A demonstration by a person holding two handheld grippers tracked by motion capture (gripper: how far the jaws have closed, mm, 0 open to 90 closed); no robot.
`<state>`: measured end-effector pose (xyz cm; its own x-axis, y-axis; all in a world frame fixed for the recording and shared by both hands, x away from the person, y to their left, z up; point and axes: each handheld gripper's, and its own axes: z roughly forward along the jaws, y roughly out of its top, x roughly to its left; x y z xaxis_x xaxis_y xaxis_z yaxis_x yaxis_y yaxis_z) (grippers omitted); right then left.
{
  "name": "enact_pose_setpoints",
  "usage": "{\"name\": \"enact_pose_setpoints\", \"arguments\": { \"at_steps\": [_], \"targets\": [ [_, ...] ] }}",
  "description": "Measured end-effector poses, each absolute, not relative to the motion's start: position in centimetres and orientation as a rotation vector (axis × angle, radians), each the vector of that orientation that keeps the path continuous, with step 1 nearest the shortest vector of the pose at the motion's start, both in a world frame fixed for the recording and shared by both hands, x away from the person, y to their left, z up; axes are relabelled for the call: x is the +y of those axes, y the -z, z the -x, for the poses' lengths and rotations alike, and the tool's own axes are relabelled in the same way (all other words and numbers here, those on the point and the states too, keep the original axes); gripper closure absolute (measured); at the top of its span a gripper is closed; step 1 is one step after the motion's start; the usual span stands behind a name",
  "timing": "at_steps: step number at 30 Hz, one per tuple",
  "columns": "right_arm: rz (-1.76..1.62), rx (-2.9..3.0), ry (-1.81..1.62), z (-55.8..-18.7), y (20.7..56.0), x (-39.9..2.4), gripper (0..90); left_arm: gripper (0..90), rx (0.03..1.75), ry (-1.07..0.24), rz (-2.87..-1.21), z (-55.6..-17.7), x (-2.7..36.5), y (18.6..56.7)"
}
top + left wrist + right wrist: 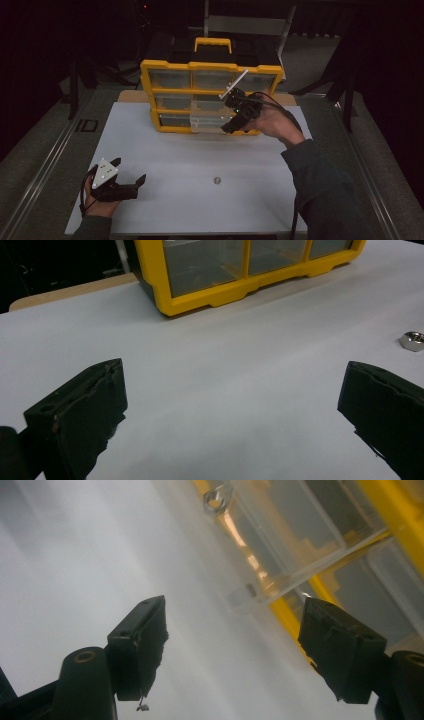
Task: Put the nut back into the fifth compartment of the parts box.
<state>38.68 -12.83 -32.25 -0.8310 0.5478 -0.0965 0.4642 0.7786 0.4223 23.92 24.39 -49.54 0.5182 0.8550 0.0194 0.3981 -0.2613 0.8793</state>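
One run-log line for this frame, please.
right tool: open, at pulled-out clear drawer of yellow organizer | left tool: open, empty, over white tabletop | hex nut: loose on tabletop

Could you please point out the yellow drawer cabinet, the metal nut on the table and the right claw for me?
Yellow drawer cabinet (pixel 147 85): high view, left side of its yellow frame.
Metal nut (pixel 217 180): high view, its middle.
Right claw (pixel 233 112): high view, midway between its open fingertips.

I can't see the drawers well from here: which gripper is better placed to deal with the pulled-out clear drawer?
Right. The right gripper, jaws open, sits right at the pulled-out drawer in the yellow organizer's bottom row. The left gripper rests open at the table's near edge, closer to the loose nut.
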Motion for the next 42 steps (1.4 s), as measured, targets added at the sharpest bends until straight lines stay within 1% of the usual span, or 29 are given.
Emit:
{"name": "enact_pose_setpoints", "arguments": {
  "at_steps": [13, 28, 31, 42],
  "targets": [
    [-0.747, 2.794, -0.567, -36.8, 35.2, -12.9, 27.5, 0.0, 1.035, -0.641, -1.864, -23.9, 24.4, 49.5],
    [-0.702, 2.842, -0.553, -35.7, 38.6, -12.5, 27.8, 0.0, 1.034, -0.640, -1.867, -23.9, 24.4, 49.5],
    [-0.684, 2.850, -0.541, -35.5, 39.4, -12.5, 29.9, 0.0, 1.035, -0.639, -1.867, -23.9, 24.4, 49.6],
    [-0.647, 2.874, -0.548, -34.9, 41.5, -12.1, 29.5, 0.0, 1.034, -0.638, -1.868, -23.9, 24.4, 49.6]
  ]
}}
